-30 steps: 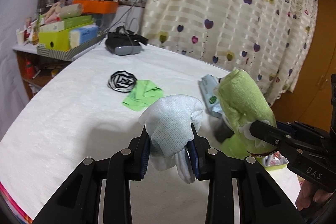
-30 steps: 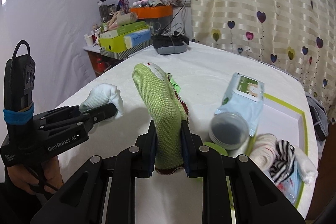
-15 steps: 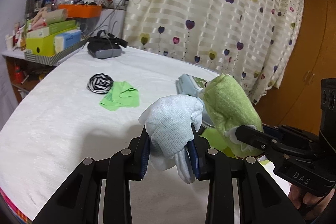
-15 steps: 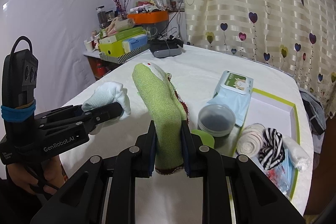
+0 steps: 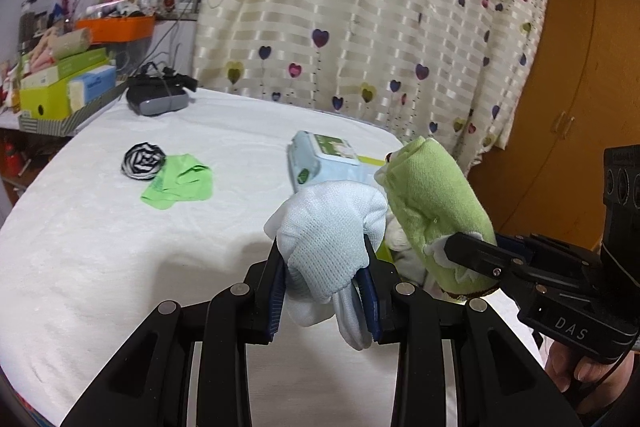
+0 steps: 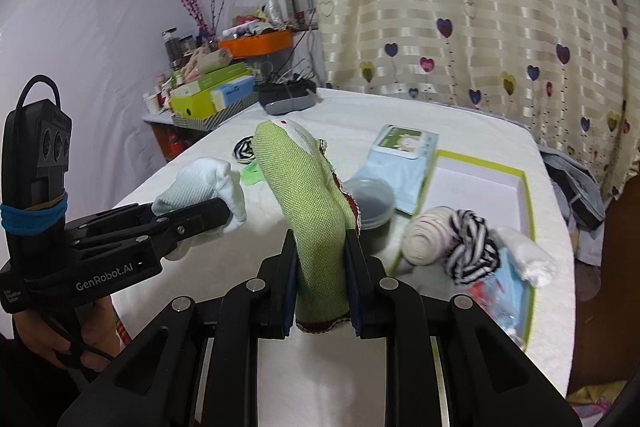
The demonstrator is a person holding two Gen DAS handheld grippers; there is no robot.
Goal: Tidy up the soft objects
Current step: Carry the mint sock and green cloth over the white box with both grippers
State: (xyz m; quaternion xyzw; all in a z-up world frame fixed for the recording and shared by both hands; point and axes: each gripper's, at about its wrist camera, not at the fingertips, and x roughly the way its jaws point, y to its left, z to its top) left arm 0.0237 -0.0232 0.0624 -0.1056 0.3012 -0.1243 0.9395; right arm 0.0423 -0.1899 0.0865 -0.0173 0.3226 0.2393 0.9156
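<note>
My left gripper is shut on a pale blue-and-white rolled sock, held above the white table. My right gripper is shut on a green knitted sock, held upright beside the left one; it also shows in the left wrist view. In the right wrist view the left gripper holds the white sock to the left. A green-rimmed tray at the right holds a cream roll, a black-and-white striped roll and a white roll.
A black-and-white striped roll and a green cloth lie on the table's left. A wipes pack and a round lidded tub sit by the tray. A headset and boxes stand at the back left.
Both grippers, still holding their socks, have moved right toward the tray; the tray's rolled socks now sit closer and larger in the right wrist view.
</note>
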